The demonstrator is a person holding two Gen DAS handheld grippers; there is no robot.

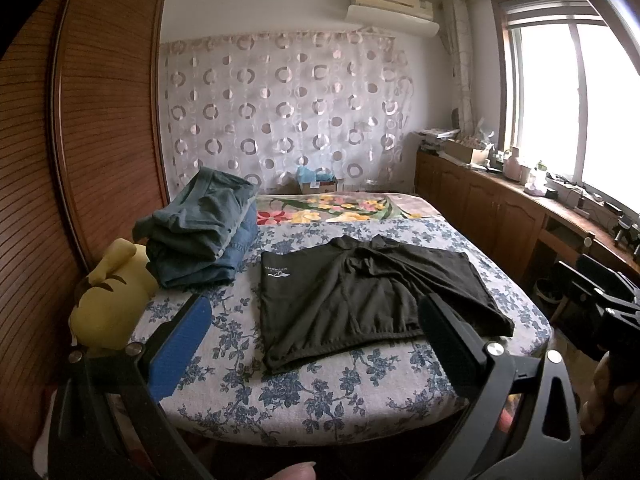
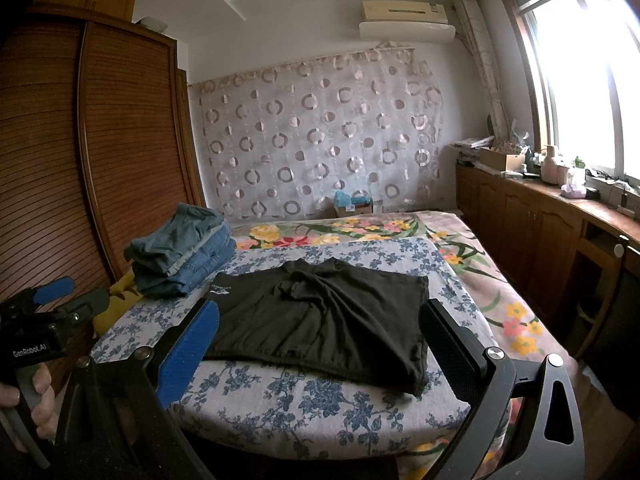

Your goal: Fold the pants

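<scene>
Hovering over black shorts [image 1: 360, 300] at the bed's [image 1: 320, 400] near edge.
Both claws, left gripper [image 1: 316, 336] and right gripper [image 2: 320, 340], gape wide, empty; limp light fabric, probably best pinched at waistband corners.

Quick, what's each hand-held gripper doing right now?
Left hand-held gripper: open, holding nothing.
Right hand-held gripper: open, holding nothing, above the black pants.

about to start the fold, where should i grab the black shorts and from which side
Take the black shorts by the near hem, one gripper at each corner, coming in low from the foot of the bed. That edge lies flat and faces both open grippers, the left gripper and right gripper. The middle is bunched, and the pile of jeans crowds the far left.
</scene>
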